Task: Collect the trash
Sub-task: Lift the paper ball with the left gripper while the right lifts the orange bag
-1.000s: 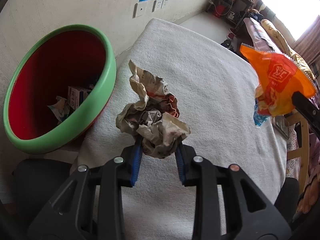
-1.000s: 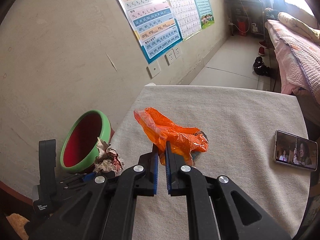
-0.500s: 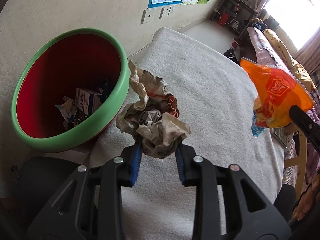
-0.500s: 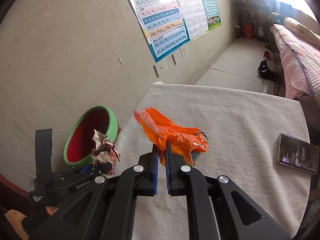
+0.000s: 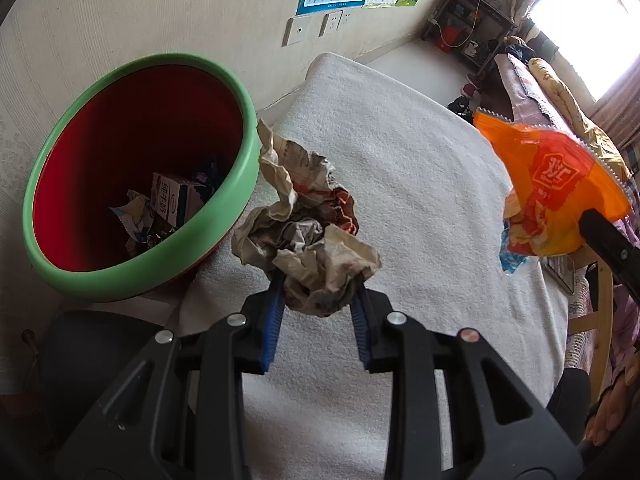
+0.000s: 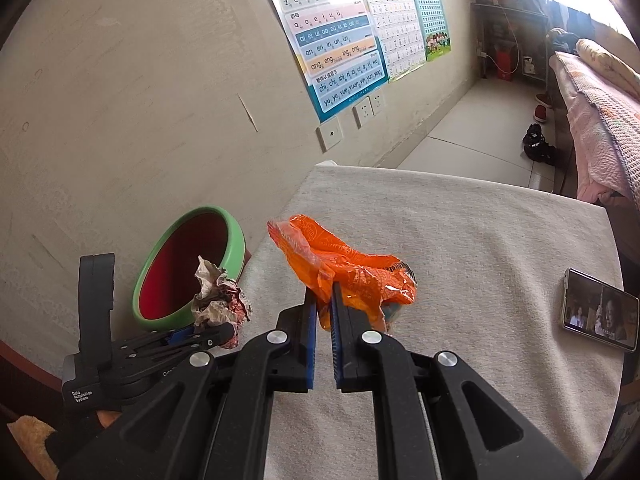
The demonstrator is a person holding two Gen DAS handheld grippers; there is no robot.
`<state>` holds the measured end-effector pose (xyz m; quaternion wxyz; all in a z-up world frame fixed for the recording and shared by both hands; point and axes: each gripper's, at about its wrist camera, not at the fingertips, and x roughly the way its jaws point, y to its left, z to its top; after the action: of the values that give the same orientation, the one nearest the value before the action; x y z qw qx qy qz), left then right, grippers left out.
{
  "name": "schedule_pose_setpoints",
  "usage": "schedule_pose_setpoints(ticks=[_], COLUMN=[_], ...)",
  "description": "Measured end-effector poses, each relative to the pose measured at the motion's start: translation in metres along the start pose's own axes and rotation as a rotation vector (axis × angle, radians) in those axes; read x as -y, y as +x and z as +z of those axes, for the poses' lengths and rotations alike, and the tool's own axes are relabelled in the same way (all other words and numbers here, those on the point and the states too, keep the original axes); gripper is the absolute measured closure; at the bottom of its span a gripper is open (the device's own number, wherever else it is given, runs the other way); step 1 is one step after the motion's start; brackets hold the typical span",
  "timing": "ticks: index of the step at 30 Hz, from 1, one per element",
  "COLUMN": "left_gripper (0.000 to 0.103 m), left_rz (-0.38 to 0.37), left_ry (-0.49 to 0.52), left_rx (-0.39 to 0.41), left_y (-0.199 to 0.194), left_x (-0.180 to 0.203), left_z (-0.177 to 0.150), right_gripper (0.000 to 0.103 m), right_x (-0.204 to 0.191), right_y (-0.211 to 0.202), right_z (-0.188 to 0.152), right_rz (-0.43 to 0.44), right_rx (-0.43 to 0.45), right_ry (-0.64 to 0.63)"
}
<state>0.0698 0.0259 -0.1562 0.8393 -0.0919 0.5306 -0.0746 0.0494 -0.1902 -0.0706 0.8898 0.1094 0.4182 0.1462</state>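
— Looking along my left gripper (image 5: 318, 292), what do you get that the other camera misses?

— The inside of the green-rimmed red bin (image 5: 240, 128): a milk carton (image 5: 170, 200) and torn scraps lie at its bottom. My blue pads are clamped on a crumpled ball of newspaper (image 5: 308, 236), the jaws only a little apart around it, held in the air just beside the bin's rim, above the towel-covered table (image 5: 420, 168).

— And the right camera?

— It shows a phone (image 6: 600, 310) lying lit near the table's right edge, and the pinyin poster (image 6: 332, 36) on the wall, read in full. My right gripper (image 6: 324, 300) is pinched nearly closed on an orange snack wrapper (image 6: 344, 276), lifted clear of the cloth.

— How do the two sit?

— Both tilt downward. From the right view my left gripper (image 6: 208, 330) is lower left, its paper ball (image 6: 220, 300) against the bin (image 6: 236, 248). From the left view the wrapper (image 5: 556, 188) hangs at far right, well apart from the bin.
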Motion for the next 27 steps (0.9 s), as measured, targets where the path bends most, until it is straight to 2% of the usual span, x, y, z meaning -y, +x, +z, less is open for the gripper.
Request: schedule_pose_setpoints(ticks=[27], left_gripper=[0.074], left_rz=[0.018], left_ry=[-0.048], left_rx=[0.068], left_y=[-0.02], left_x=[-0.018], left_z=[0.004], right_gripper=[0.096], right_x=[-0.026], right_y=[0.002], right_z=[-0.002], right_rz=[0.027], right_rx=[-0.015], right_ry=[-0.062])
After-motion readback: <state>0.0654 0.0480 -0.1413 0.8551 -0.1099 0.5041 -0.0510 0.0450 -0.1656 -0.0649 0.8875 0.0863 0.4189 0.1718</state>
